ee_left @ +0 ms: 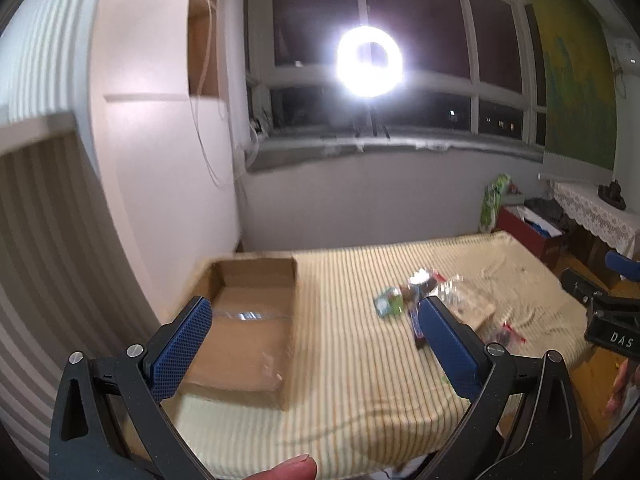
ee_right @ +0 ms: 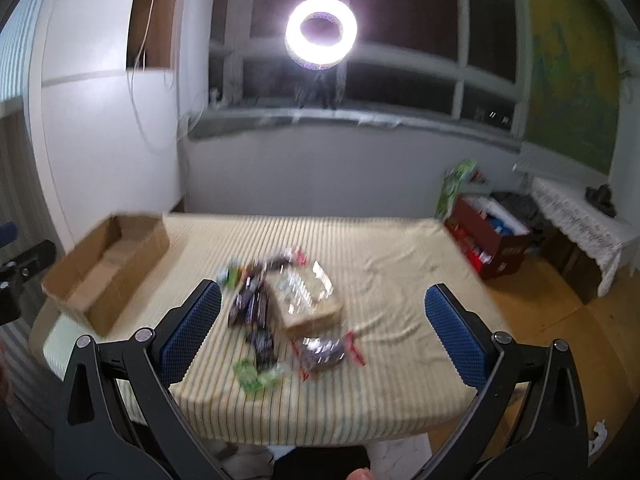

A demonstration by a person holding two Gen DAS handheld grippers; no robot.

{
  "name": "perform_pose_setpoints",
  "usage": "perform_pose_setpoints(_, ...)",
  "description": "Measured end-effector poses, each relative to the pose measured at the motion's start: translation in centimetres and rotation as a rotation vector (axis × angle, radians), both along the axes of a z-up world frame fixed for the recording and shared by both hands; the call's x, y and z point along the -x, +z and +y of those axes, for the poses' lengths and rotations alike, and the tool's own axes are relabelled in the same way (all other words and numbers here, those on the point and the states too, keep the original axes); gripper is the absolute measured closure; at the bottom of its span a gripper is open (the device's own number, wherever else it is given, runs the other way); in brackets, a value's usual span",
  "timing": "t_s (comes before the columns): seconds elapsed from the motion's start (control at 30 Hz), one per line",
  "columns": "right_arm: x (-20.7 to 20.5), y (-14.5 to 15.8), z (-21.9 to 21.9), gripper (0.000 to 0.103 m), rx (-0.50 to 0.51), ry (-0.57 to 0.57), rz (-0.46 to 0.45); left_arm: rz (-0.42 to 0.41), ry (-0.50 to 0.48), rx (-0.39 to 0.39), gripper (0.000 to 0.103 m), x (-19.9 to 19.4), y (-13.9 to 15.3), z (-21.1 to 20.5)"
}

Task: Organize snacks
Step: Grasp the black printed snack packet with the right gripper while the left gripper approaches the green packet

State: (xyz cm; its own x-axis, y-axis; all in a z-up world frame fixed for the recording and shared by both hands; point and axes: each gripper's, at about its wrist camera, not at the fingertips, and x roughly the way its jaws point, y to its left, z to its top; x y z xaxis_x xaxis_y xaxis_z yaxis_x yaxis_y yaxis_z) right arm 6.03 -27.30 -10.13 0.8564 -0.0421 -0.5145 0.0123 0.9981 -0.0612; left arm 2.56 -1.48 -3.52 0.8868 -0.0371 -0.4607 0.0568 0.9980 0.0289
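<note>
An open brown cardboard box (ee_left: 248,320) (ee_right: 106,268) sits on the left side of a table under a striped yellow cloth (ee_left: 352,360) (ee_right: 380,248). Right of it lies a pile of snack packets (ee_left: 424,292) (ee_right: 280,304): dark wrappers, a clear bag on a tan pack, a green packet (ee_right: 254,376) and a red-edged packet (ee_right: 326,354) nearer the front edge. My left gripper (ee_left: 316,308) hangs open above the box's right wall, holding nothing. My right gripper (ee_right: 322,300) is open above the pile, also holding nothing. Both views are blurred.
A bright ring light (ee_left: 370,62) (ee_right: 320,32) on a tripod stands at the window behind the table. A red box (ee_right: 490,244) and a lace-covered side table (ee_right: 576,220) sit on the floor at right. A white wall (ee_left: 160,160) borders the left.
</note>
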Motion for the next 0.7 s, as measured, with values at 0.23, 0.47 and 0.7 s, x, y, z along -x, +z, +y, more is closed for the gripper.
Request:
perform_pose_setpoints(0.23, -2.7, -7.0, 0.1, 0.0, -0.003, 0.028, 0.164, 0.298, -0.073, 0.116, 0.001, -2.7, -7.0, -2.0)
perform_pose_setpoints(0.47, -3.2, -10.1, 0.0, 0.0, 0.007, 0.094, 0.208, 0.367, -0.141, -0.002, 0.001, -4.4, -11.8, -3.5)
perform_pose_setpoints(0.7, -4.5, -11.1, 0.0, 0.0, -0.103, 0.202, 0.247, 0.435, -0.217, 0.03, 0.001, -5.7, -13.8, -4.8)
